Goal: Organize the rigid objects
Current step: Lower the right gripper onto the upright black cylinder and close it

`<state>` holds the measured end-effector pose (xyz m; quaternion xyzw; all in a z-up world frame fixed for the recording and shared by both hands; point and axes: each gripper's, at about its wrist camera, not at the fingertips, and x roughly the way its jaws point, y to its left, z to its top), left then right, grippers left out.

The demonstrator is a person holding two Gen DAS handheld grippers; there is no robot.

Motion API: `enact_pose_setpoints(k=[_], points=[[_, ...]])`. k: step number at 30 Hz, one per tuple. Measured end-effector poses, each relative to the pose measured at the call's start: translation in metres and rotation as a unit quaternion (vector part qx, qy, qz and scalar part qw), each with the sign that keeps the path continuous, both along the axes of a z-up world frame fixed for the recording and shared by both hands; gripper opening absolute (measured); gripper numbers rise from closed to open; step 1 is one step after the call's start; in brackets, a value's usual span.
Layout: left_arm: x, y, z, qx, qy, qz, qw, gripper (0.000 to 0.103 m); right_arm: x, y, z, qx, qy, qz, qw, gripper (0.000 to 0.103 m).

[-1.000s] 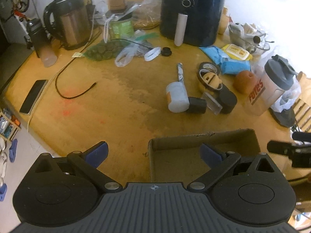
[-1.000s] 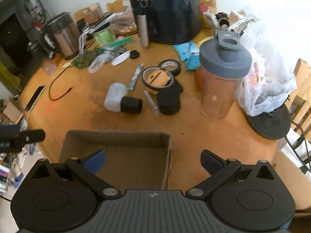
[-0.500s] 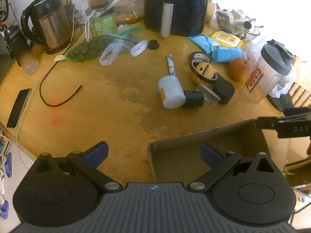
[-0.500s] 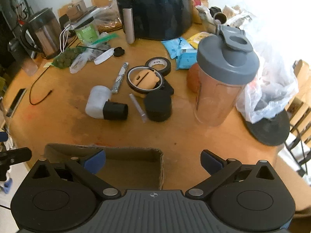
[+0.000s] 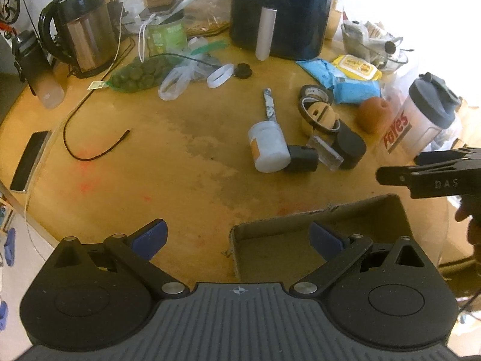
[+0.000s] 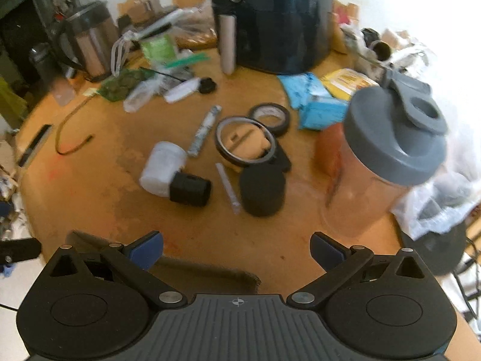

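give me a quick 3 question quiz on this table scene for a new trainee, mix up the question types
1. True or false: the cardboard box already holds the white jar.
2. Multiple choice: what touches the mouth end of the white jar, which lies on its side? A) a black cylinder B) the shaker bottle C) the kettle
3. Fill in: the left gripper and the right gripper are both ____, holding nothing.

Key
1. False: in the left wrist view the part of the box that shows is empty, and the jar lies on the table beyond it.
2. A
3. open
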<state>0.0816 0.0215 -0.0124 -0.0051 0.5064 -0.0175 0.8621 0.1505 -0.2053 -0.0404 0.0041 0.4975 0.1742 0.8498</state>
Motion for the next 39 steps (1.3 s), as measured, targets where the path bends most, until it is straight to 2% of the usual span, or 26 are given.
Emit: enact_pose_setpoints(k=[7, 15, 21, 29, 30, 39], points=[[0.003, 0.001, 0.003, -0.009, -0.003, 0.023, 0.9997, 0.103, 0.021, 0.011, -0.008, 0.002, -0.017, 0.009, 1.0, 0.102], [-0.004, 0.008, 0.003, -0.019, -0.01, 0.058, 0.9981, 0.103, 0.051, 0.016, -0.036, 0.0, -0.003, -0.007, 1.0, 0.073], [-0.012, 0.017, 0.0, -0.031, -0.005, 0.089, 0.9955, 0.103, 0.066, 0.022, -0.056, -0.03, -0.004, -0.038, 0.999, 0.071], [-0.022, 0.026, -0.004, -0.037, 0.003, 0.121, 0.992, 0.103, 0.085, 0.025, -0.079, -0.058, 0.006, -0.069, 0.996, 0.063], [-0.023, 0.026, -0.004, -0.037, 0.003, 0.122, 0.9918, 0.103, 0.086, 0.025, -0.081, -0.057, 0.009, -0.071, 0.996, 0.06], [-0.02, 0.025, -0.003, -0.035, 0.003, 0.117, 0.9926, 0.103, 0.091, 0.024, -0.086, -0.056, 0.024, -0.061, 0.996, 0.06]])
